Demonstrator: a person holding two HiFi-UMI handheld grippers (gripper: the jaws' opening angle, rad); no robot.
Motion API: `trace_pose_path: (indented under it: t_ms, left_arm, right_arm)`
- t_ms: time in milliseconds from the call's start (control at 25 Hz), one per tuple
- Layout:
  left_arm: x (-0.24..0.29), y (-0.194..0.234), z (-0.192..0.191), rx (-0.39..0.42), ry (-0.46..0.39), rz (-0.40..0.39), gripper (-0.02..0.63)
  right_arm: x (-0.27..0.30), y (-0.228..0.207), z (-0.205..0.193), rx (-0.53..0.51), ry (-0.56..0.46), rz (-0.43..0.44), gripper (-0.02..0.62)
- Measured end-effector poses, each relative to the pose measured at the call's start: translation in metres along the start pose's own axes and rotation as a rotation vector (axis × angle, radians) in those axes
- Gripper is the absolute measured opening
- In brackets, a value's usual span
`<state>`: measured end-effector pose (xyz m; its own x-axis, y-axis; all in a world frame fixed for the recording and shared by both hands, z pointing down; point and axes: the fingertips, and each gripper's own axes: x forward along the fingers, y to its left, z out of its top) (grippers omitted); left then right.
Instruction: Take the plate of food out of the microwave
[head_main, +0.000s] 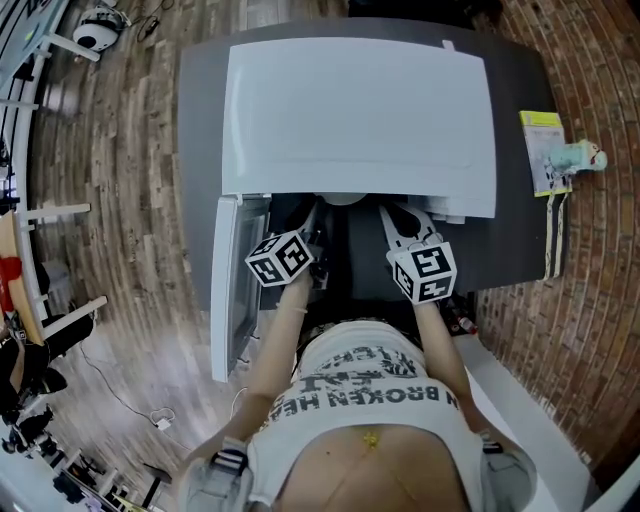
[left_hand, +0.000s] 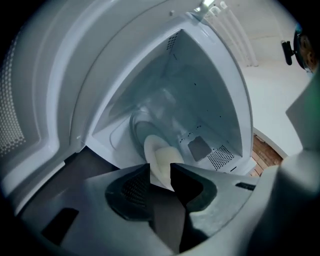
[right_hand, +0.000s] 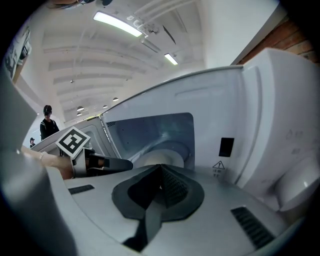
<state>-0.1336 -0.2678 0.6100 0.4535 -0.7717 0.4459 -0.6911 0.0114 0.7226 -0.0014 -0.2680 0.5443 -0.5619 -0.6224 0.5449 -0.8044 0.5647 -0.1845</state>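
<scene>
Plate of pale food (left_hand: 155, 150) sits on the glass turntable (left_hand: 139, 125) inside the white microwave (head_main: 360, 110), whose door (head_main: 228, 290) hangs open on your left. Your left gripper (left_hand: 160, 172) points into the cavity (left_hand: 200, 100), jaws parted, with the plate's near edge showing in the gap. Your right gripper (right_hand: 161, 172) is clenched on nothing, just outside the cavity.

Your white box-shaped microwave (head_main: 360, 110) has a smooth, semi-gloss casing (painted metal or plastic, you cannot tell which). Its cavity walls are smooth, with finely perforated patches. The pale cream round plate (left_hand: 159, 156) inside looks smooth and glossy. Your left gripper (left_hand: 160, 172) and right gripper (right_hand: 161, 174) are matt grey plastic with dark, finely ribbed pads (left_hand: 132, 187). The dark grey tabletop (head_main: 200, 110) is matt and smooth. The wooden plank floor (head_main: 130, 200) is grainy and the red brick wall (head_main: 590, 270) is rough.
</scene>
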Motion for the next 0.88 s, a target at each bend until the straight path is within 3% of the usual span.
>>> trace_pose_path:
  t_ms: [200,400,680,880]
  left_arm:
    - [0.013,0.011,0.004,-0.148,-0.037,-0.033,0.112]
    - [0.025,0.013,0.005,-0.243,-0.042,-0.083,0.112]
    - [0.034,0.013,0.010,-0.314,-0.068,-0.138,0.112]
    - [0.036,0.019,0.007,-0.355,-0.068,-0.134,0.046]
  right_arm:
    - [0.004,-0.004,-0.002,0.008,0.004,0.014,0.008]
    - [0.007,-0.006,-0.008,0.017,0.018,0.011,0.008]
    - [0.010,-0.006,-0.013,0.033,0.025,0.003,0.008]
    - [0.015,-0.009,-0.020,0.092,0.028,0.009,0.008]
